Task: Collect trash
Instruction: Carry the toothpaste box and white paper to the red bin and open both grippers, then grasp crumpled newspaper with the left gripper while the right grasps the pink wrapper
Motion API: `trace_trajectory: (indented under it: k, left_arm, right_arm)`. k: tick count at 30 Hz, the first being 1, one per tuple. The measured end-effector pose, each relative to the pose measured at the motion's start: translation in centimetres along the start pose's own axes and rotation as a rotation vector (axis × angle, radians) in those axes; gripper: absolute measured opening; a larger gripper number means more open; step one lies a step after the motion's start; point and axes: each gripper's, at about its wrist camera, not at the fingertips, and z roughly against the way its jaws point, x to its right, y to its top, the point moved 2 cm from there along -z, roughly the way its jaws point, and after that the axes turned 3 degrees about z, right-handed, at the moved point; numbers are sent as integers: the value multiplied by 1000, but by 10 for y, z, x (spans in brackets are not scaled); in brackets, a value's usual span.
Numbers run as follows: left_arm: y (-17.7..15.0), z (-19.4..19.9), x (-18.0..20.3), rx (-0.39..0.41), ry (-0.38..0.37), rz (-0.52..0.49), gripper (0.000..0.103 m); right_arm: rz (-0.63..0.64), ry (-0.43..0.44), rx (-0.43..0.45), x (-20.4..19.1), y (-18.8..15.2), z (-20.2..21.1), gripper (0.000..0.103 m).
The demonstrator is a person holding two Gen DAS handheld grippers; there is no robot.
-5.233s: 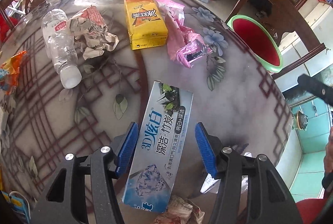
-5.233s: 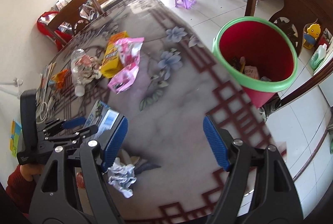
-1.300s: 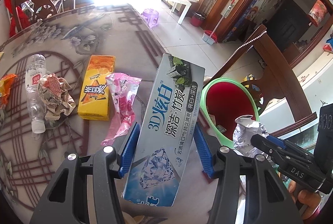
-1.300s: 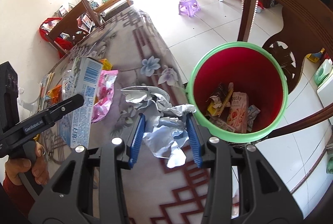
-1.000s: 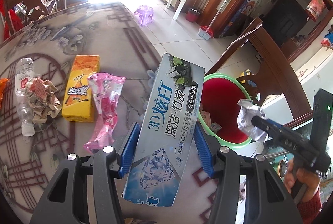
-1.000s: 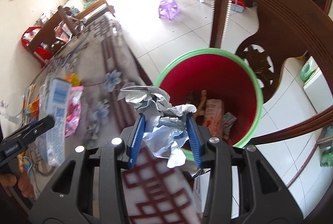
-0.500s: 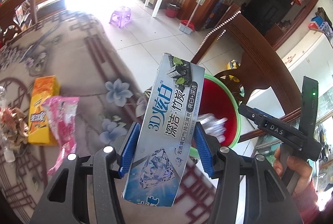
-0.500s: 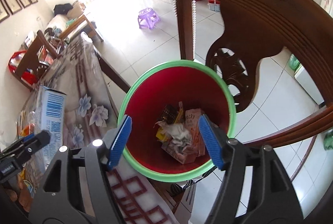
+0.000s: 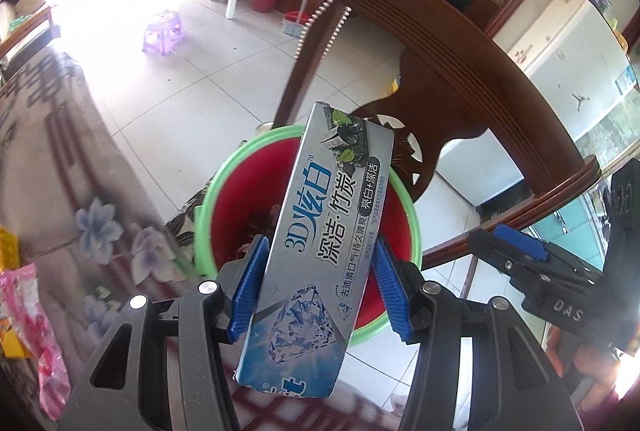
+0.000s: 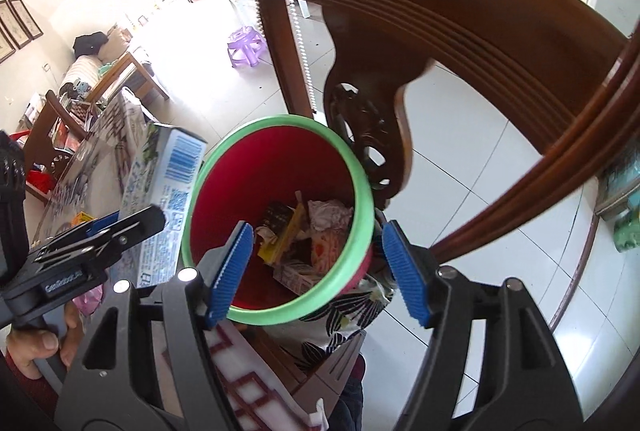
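My left gripper (image 9: 318, 285) is shut on a silver-blue toothpaste box (image 9: 320, 251), held upright over the near rim of the red bin with a green rim (image 9: 224, 175). In the right wrist view the same box (image 10: 164, 187) hangs just left of the bin (image 10: 280, 313). My right gripper (image 10: 316, 263) is open and empty above the bin's near edge. A crumpled white paper ball (image 10: 330, 213) lies inside among wrappers and small cartons. The right gripper (image 9: 516, 251) also shows at the right of the left wrist view.
A dark wooden chair (image 10: 460, 31) curves closely behind and right of the bin. The table edge with its flowered cloth (image 9: 92, 199) lies to the left, carrying a pink wrapper (image 9: 28, 315) and a yellow carton (image 9: 8, 243). White tiled floor (image 9: 192, 71) and a purple stool (image 9: 162, 31) lie beyond.
My right gripper opened and dropped the crumpled paper into the bin. The left gripper carried the toothpaste box from the table over to the bin's rim.
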Motion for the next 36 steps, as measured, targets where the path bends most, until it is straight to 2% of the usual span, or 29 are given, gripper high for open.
trace_trajectory:
  k: [3,7,11,15,17,21,25,30,33,36]
  left_arm:
    - [4,-9,8,-13,10,-13,53]
    - [6,5,10,44,2,20,69]
    - [-6,31,-3,91,41,51,69]
    - [-32,60,-30,130,74,169,69]
    - [-51,72,-50,120,76,245,69]
    - [-78,94,-83,123,148,287,69]
    - [-106,128,-125,141,200,377,69]
    - [-146,173,-174,168,292,419,72]
    - [-173,193,-198,149,304,439,72]
    - [-204,206,-213,97,300,393,73]
  right_arm:
    - [-8,-6,3,5,-3,5,66]
    - [-8,-5,3,6,-6,8,66]
    - [1,5,8,-1,-8,10,66]
    - [25,21,6,-16,-12,12,66]
    - [46,31,0,-26,-15,11,66]
    - [92,47,-4,-53,-23,14,66]
    - [127,68,-7,-80,-33,19,67]
    - [203,109,-50,-129,-67,19,68]
    - [237,132,-96,-158,-92,12,68]
    - [259,153,-124,-182,-112,9,68]
